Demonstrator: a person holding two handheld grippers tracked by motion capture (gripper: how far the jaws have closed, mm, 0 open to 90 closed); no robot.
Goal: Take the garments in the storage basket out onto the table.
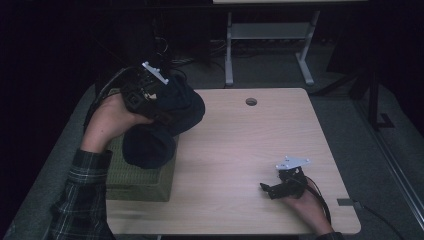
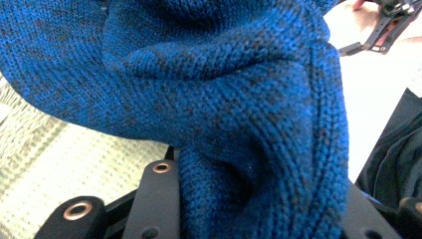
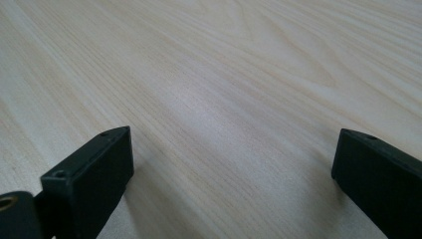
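My left gripper is raised over the table's left side and shut on a dark blue knitted garment. The garment bunches round the jaws and hangs down onto a green woven box. In the left gripper view the blue knit is pinched between the black jaws of the left gripper, with the pale woven box top below. My right gripper rests low on the table's front right, jaws pointing left. In its own view the right gripper stands open over bare wood.
The light wooden table has a round cable hole near its far edge. A white-framed stand is on the floor behind it. The right gripper appears far off in the left gripper view, beside a dark cloth.
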